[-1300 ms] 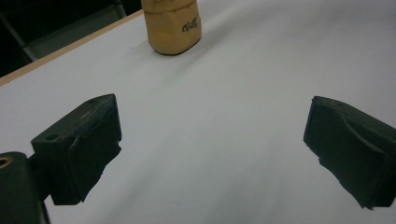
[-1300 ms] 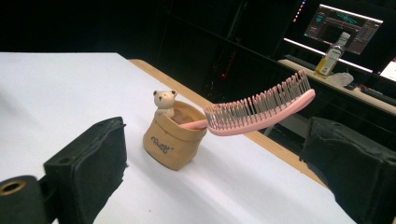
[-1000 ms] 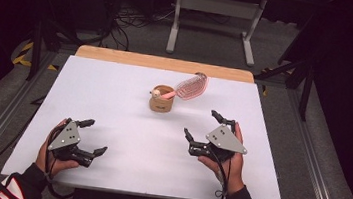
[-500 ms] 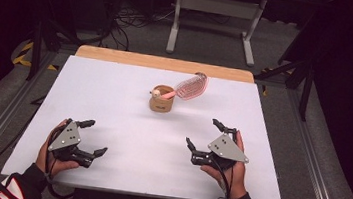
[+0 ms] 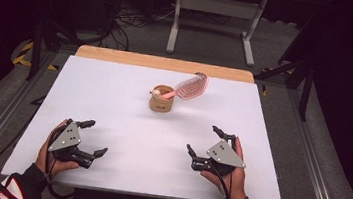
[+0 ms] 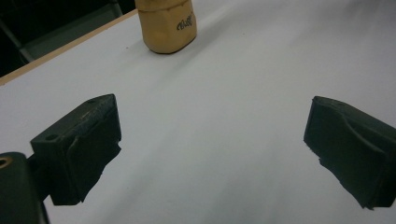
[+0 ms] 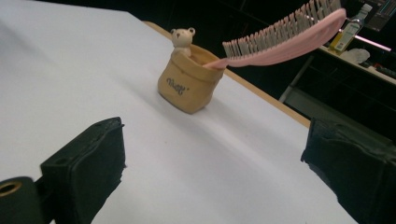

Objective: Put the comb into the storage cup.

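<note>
since the last couple of frames the right gripper (image 5: 205,147) has slid back toward the near edge of the table (image 5: 115,92) and a bit to the right, while the left gripper (image 5: 93,138) pretty much hasn't budged.

going left to right: the left gripper sits near the front left part of the white table, held in a hand with a striped sleeve (image 5: 9,188) poking in at the bottom. its jaws are spread wide with nothing between them, just bare table showing in the gap in the left gripper view.

in the middle, further back, there's a small tan cup (image 5: 161,100) standing upright with a little bear (image 7: 181,37) on its rim. a pink hairbrush (image 5: 187,87) is stuck handle-down in the cup and leans out to the right, bristle head hanging past the rim. the cup is well apart from both grippers.

then the right gripper, near the front right of the table, also gaping wide and gripping nothing. its own view looks across the table at the cup and brush.
</note>
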### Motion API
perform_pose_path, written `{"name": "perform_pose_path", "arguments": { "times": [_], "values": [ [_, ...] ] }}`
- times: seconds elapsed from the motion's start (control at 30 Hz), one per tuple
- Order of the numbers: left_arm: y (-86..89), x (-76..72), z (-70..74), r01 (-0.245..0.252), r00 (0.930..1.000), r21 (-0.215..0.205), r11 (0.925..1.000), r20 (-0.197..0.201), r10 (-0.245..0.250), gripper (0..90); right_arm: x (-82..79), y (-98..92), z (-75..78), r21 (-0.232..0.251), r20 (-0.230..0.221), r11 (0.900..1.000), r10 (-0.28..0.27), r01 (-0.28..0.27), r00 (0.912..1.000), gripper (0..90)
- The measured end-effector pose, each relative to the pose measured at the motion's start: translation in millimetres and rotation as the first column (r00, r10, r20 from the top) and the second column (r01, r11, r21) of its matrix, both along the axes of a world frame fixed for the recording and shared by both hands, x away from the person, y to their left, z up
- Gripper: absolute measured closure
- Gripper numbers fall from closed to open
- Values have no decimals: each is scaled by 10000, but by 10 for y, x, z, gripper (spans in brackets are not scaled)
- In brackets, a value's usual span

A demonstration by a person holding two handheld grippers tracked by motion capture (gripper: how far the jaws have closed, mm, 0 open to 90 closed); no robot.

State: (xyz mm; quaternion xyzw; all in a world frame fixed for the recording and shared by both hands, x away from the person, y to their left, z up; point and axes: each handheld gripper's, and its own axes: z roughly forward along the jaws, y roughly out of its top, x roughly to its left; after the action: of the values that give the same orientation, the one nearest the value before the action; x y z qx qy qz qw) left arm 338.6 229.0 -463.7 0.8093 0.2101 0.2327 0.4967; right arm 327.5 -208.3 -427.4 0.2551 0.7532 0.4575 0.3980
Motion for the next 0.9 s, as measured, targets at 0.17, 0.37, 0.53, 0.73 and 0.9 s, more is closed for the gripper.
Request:
{"name": "perform_pose_path", "arguments": {
  "times": [0.17, 0.37, 0.53, 0.73, 0.9],
  "values": [
    [-3, -7, 2, 23, 10000, 45, 10000, 27, -23, 50, -28, -37, -84, -154, -154, 9998, -90, 87, 9998, 59],
    [-16, -9, -9, 73, 10000, 45, 10000, -1, -73, 50, -40, -83, -139, -174, -212, 9995, -248, 244, 9995, 56],
    [-32, -14, -15, 119, 9999, 88, 9999, -30, -118, 49, -43, -159, -191, -130, -351, 9992, -391, 387, 9986, 50],
    [-35, -13, -16, 144, 9999, 94, 9999, -47, -143, 49, -59, -286, -242, 20, -579, 9982, -595, 597, 9965, 46],
    [-32, -9, -21, 153, 9999, 51, 9999, -71, -153, 49, -79, -379, -272, 40, -669, 9969, -781, 785, 9947, 44]
  ]
}}
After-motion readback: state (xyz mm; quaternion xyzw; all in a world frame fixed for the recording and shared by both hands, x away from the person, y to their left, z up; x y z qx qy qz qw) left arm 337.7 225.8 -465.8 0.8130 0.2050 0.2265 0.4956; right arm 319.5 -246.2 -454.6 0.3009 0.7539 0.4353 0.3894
